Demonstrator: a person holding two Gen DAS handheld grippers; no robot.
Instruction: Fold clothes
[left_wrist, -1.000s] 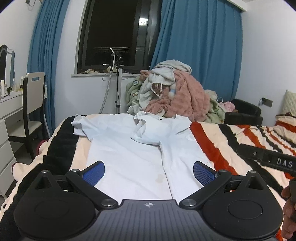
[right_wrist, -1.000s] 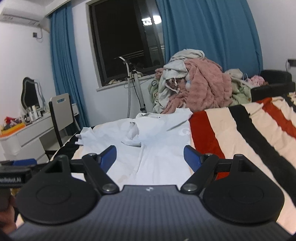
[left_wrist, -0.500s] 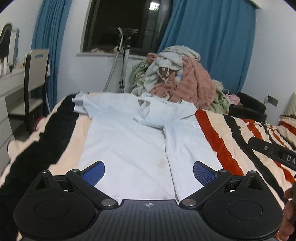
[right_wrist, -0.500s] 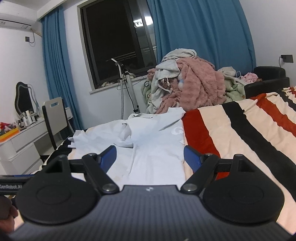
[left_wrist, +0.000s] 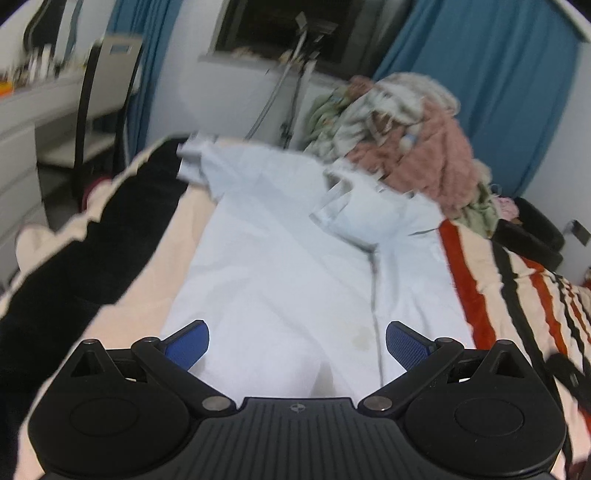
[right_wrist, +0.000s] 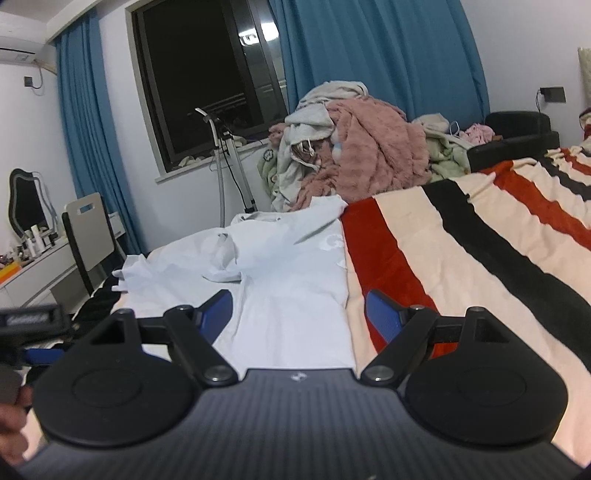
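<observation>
Left gripper (left_wrist: 297, 341): jaws spread wide, blue pads apart, nothing between them; it hangs over the near hem of the shirt, angled downward.
Right gripper (right_wrist: 298, 308): jaws spread wide, empty; it sits low over the shirt's right edge, where cloth meets blanket.
White shirt (left_wrist: 288, 266): lies flat on the bed, hem nearest, collar farthest; one side is folded in over the chest, one sleeve spread out at far left. Faint yellowish stain near the centre seam, close to the hem.
Blanket (right_wrist: 461, 258): covers the bed; cream with red and black stripes. Shirt lies on it.
Clothes pile (right_wrist: 354, 147): heap of pink, grey and green fabric just past the shirt's collar end, against the curtain.
Room, far: dark window (right_wrist: 207, 74), blue curtains (right_wrist: 388, 55) either side, a metal stand (right_wrist: 229, 162) below the sill, white walls.
Left-wrist view only: the stain and the whole shirt front; frame blurred at left.
Right-wrist view only: air conditioner (right_wrist: 22, 44) top left, mirror (right_wrist: 26, 199) over a white desk (right_wrist: 33, 273) with small bottles, chair (right_wrist: 92, 229), black armchair (right_wrist: 517, 136), the other gripper's body at lower left with a hand (right_wrist: 11, 417) at the edge.
Writing: pale lettering on the shirt's chest, a white label on the other gripper; neither is legible.
</observation>
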